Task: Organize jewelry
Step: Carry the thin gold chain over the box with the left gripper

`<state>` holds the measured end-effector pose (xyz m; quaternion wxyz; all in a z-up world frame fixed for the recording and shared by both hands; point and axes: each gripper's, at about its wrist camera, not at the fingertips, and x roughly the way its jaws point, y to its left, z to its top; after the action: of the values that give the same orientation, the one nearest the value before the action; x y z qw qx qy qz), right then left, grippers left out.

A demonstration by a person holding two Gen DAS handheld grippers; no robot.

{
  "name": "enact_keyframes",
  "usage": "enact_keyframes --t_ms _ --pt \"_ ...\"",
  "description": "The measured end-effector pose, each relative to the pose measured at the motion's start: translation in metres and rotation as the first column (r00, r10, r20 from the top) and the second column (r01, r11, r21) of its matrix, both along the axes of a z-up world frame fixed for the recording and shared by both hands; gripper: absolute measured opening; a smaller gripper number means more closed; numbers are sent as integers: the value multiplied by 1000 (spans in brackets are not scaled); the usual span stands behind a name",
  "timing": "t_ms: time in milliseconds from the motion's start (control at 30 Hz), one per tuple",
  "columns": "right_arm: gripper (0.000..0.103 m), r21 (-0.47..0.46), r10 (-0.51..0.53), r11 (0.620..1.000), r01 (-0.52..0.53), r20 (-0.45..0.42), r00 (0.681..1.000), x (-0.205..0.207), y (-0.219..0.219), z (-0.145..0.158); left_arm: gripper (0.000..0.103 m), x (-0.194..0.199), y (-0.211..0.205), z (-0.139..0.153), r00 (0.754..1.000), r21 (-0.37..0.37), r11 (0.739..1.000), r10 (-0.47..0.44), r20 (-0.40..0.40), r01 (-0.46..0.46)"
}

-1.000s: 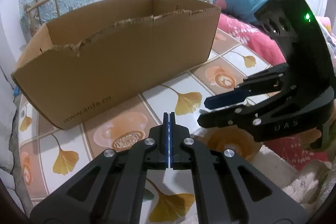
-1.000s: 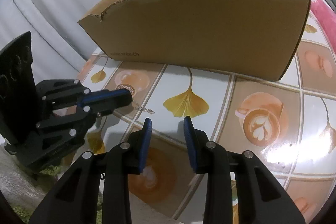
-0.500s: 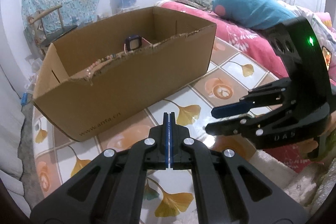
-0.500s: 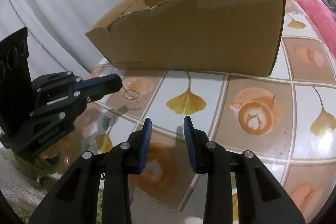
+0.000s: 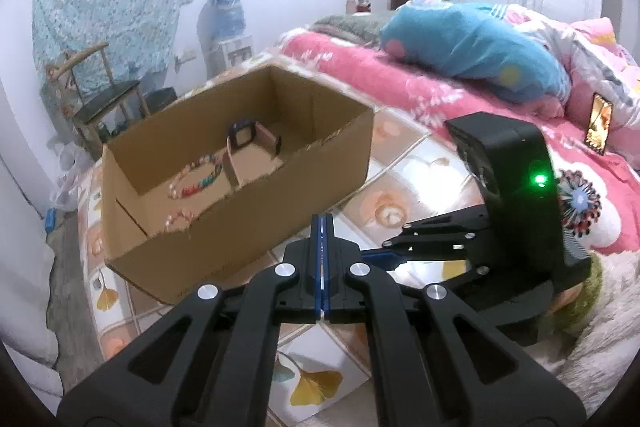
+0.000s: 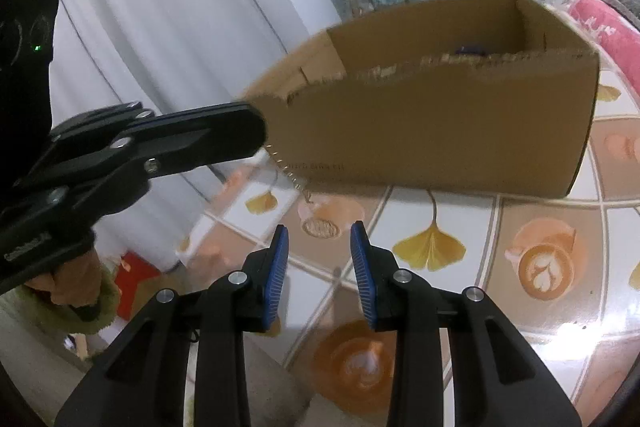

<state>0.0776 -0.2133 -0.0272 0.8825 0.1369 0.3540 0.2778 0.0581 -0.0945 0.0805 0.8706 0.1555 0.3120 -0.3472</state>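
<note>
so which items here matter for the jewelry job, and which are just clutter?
In play:
thin chain, hanging from the shut left gripper
cardboard box
bead bracelets inside it

Lying about:
blue plush
phone
chair

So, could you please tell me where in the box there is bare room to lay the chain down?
Bare floor shows at the far end of the cardboard box, beyond the small open case. The near end is crowded with beaded bracelets, right up to the case. The table in front of the box is bare too.
</note>
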Motion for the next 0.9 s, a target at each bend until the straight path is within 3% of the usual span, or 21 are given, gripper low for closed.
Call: enact_keyframes --t_ms 200,333,533,700,900 --pt "31 -5 -16 1000 17 74 997 -8 -2 27 0 -9 -1 21 999 -27 999 -29 44 30" --pt "7 -37 -29 999 33 120 992 -5 -12 52 0 -6 -1 37 994 -43 998 -38 103 43" --pt "5 -82 -31 996 43 146 989 26 -20 87 0 22 2 60 987 -81 996 -31 160 44" --pt "5 -139 -46 988 71 172 984 60 -15 104 0 66 -1 63 993 -103 993 -40 107 51" --pt "5 -91 -136 984 151 147 980 84 -43 102 0 134 -11 34 999 -41 999 -36 -31 35"
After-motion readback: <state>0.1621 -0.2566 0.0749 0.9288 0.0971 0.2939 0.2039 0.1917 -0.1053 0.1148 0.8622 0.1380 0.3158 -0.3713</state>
